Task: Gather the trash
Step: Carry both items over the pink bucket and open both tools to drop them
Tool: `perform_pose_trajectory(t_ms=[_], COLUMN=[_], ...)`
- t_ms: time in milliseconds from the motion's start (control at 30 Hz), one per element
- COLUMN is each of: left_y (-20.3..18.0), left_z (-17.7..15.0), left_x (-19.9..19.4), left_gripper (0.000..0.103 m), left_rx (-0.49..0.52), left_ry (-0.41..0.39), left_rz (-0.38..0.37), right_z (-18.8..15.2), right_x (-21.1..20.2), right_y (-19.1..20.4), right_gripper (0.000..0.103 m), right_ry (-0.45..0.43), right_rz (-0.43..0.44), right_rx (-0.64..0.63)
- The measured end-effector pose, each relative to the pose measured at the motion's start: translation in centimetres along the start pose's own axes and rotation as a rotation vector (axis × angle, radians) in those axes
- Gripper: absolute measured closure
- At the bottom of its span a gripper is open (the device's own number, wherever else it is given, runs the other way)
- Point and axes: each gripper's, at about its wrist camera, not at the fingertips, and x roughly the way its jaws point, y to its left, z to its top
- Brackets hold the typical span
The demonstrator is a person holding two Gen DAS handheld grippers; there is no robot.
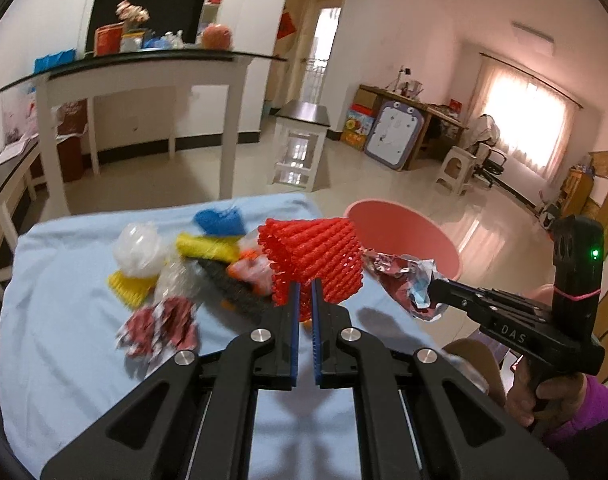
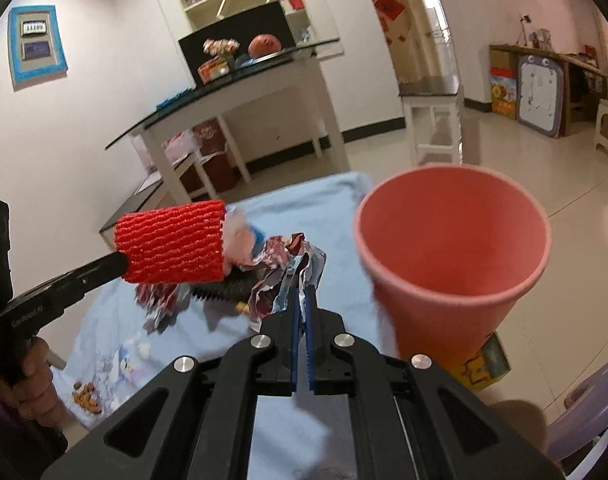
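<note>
My left gripper (image 1: 305, 286) is shut on a red foam net sleeve (image 1: 314, 262) and holds it above the blue cloth; it also shows in the right wrist view (image 2: 171, 246). My right gripper (image 2: 302, 294) is shut on a crumpled foil wrapper (image 2: 281, 280), also seen in the left wrist view (image 1: 408, 284), held near the rim of the pink bin (image 2: 452, 256). The bin (image 1: 404, 236) stands just past the table's right edge.
The blue cloth (image 1: 83, 360) carries more trash: a clear plastic wad (image 1: 137, 250), yellow foam nets (image 1: 207, 248), a blue net (image 1: 219, 220), a red-white wrapper (image 1: 159, 330), a black net (image 2: 219, 290). Crumbs (image 2: 85, 394) lie near the cloth's edge. White tables stand behind.
</note>
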Motion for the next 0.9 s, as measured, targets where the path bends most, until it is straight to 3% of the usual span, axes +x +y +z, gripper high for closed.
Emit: perform_pose_trajectory(t_ms=[233,400,900], left_y=[-3.4,-6.4,-9.4], left_z=[2.0,2.7,2.5], left_x=[2.8,6.4,13.8], left_gripper=[0.098,0.098,0.098], left_rx=[0.037,0.085,0.132], left_ry=[0.003,0.043,0.175], left_rz=[-0.073,-0.086,-0.06], right_z=[2.1,3.0,3.3], right_x=[-1.5,-0.9,1.7], right_y=[-4.3,-7.3,-12.2], right_gripper=[0.101,0.101,0.097], right_ry=[-0.07,-0.065,-0.034], right_rz=[-0.123,-0.2,-0.272], right_rx=[0.052,0.082,0.155])
